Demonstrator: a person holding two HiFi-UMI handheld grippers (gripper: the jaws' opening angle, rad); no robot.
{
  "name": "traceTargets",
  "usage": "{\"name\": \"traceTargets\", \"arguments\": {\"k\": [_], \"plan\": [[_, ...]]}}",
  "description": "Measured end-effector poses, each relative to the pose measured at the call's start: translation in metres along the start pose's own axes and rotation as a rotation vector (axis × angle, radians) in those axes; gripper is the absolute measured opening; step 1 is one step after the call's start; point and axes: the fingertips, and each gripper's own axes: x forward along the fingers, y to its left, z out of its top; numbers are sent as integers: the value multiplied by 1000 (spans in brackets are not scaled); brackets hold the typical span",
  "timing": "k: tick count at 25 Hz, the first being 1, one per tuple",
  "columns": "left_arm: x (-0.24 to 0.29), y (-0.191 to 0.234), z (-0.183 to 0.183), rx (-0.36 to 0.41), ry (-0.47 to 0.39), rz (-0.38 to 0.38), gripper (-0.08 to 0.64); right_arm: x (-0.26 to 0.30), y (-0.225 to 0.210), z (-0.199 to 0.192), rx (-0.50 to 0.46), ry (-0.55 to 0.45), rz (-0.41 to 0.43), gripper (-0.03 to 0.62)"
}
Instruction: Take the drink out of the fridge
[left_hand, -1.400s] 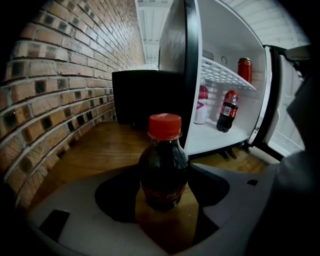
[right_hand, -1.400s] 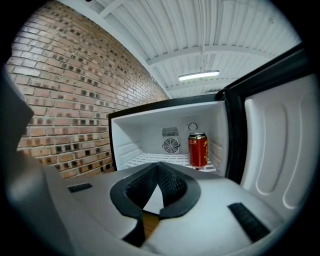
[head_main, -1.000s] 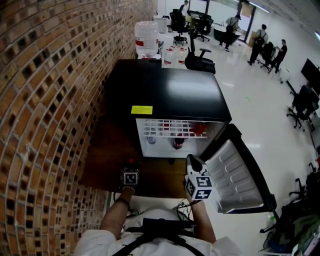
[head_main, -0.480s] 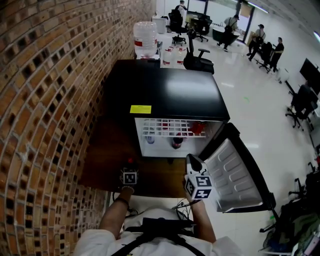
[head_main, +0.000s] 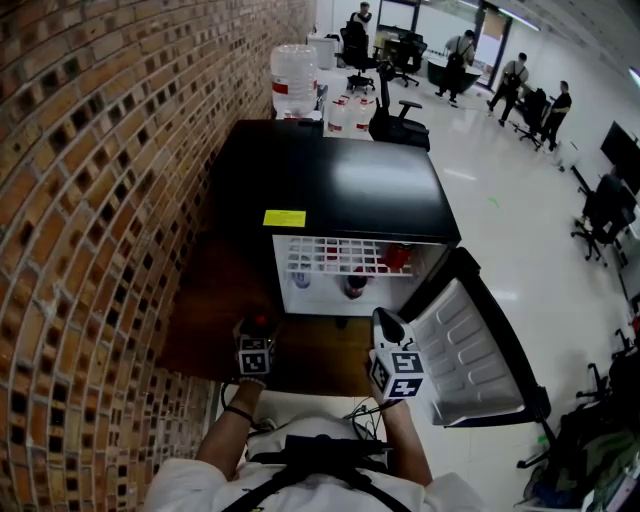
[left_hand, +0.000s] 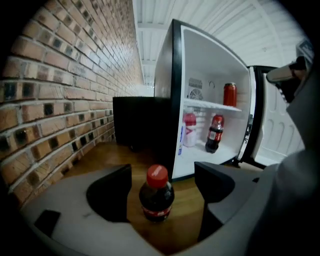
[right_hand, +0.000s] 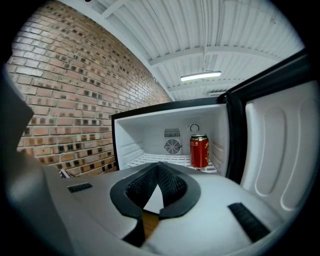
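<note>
A small cola bottle (left_hand: 156, 195) with a red cap stands upright on the wooden surface (head_main: 215, 300) in front of the open fridge (head_main: 340, 190). My left gripper (left_hand: 161, 176) straddles it; the jaws are opening, and there are gaps between both pads and the bottle. In the head view the bottle (head_main: 262, 323) sits just ahead of the left gripper (head_main: 256, 342). My right gripper (head_main: 385, 325) hangs near the fridge door (head_main: 470, 345). In its own view the right gripper (right_hand: 158, 167) is shut, with nothing between its jaws.
Inside the fridge are a red can (right_hand: 199, 150) on the wire shelf, another cola bottle (left_hand: 215, 133) and a pale bottle with a red cap (left_hand: 189, 129) below. A brick wall (head_main: 90, 200) runs along the left. Office chairs and people are far behind.
The left gripper's marker cube has shifted slightly left and tilted. The cola bottle stays in place on the wood. The right gripper has not moved.
</note>
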Motion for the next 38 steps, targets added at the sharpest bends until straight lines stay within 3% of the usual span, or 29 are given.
{"name": "traceTargets", "arguments": {"k": [8, 14, 16, 17, 23, 38], "plan": [[-57, -35, 106, 0, -217, -92, 374, 0, 2, -1, 1, -2, 9, 8], [-81, -76, 159, 41, -314, -190, 176, -4, -2, 2, 6, -12, -7, 8], [-87, -93, 169, 64, -343, -241, 40, -6, -2, 3, 5, -17, -7, 8], [-90, -101, 173, 79, -350, -263, 8, -6, -3, 3, 5, -19, -8, 8], [-96, -140, 179, 95, -350, -354, 0, -9, -7, 5, 6, -28, -19, 8], [-100, -168, 181, 102, -332, -397, 0, -8, -7, 1, -6, -4, -30, 8]]}}
